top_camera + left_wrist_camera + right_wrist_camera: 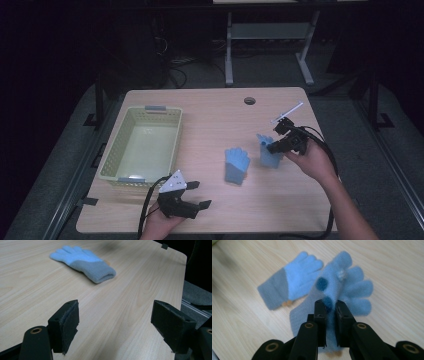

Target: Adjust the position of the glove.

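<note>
Pinching a blue glove (pixel 342 287) by its cuff, the right gripper (pixel 331 307) has its jaws closed tight on the fabric, and the glove hangs from them with its fingers spread, lifted off the desk (pixel 210 120) on the right side. In the high view that glove (pixel 267 150) dangles just beside the person's right hand (pixel 312 160). A second glove (pixel 236 162), light blue with a grey cuff, lies flat on the desk just to the left of the held one, near the middle. The left gripper (pixel 197 195) sits at the near edge of the desk in the left hand (pixel 157 225), jaws wide apart with nothing between them. A pale green basket (pixel 120 150) stands on the left of the desk, beyond that gripper.
</note>
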The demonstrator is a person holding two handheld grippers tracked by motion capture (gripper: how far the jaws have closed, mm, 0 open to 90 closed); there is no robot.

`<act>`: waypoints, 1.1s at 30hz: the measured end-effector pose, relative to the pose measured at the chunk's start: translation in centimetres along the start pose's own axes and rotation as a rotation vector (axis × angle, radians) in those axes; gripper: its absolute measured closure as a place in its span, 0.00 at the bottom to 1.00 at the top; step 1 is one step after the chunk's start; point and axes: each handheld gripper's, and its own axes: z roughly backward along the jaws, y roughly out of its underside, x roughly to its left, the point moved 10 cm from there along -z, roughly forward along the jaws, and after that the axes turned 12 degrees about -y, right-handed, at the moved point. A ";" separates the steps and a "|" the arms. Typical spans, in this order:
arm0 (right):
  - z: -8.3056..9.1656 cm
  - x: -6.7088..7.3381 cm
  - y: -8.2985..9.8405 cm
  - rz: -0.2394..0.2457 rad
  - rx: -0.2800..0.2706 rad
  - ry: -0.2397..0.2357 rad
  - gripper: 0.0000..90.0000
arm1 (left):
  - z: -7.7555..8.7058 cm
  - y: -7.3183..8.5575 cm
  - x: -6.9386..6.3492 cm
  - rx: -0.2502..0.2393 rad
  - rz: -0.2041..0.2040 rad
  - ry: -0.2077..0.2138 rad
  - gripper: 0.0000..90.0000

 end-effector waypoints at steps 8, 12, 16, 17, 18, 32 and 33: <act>-0.5 1.4 -1.8 0.020 -0.002 -0.019 0.90 | 0.1 0.0 -0.1 0.002 -0.007 -0.001 0.25; -1.0 1.9 -2.3 0.031 0.005 -0.021 0.90 | 0.1 0.0 -0.1 -0.002 -0.005 -0.001 0.25; -1.4 2.4 -2.6 0.031 0.005 -0.027 0.90 | 0.1 -0.1 -0.1 -0.002 -0.008 -0.001 0.25; -1.5 2.4 -2.6 0.036 0.008 -0.028 0.90 | 0.1 0.0 -0.1 -0.001 -0.009 -0.001 0.25; -1.8 2.6 -2.7 0.037 0.012 -0.035 0.90 | 0.1 0.0 -0.1 0.001 -0.010 -0.002 0.25; -4.4 3.9 -3.4 0.048 0.030 -0.062 0.90 | 0.2 -0.1 -0.2 -0.004 -0.005 0.001 0.25; -4.6 4.0 -3.5 0.046 0.032 -0.063 0.90 | 0.2 -0.1 -0.2 -0.005 -0.006 0.002 0.25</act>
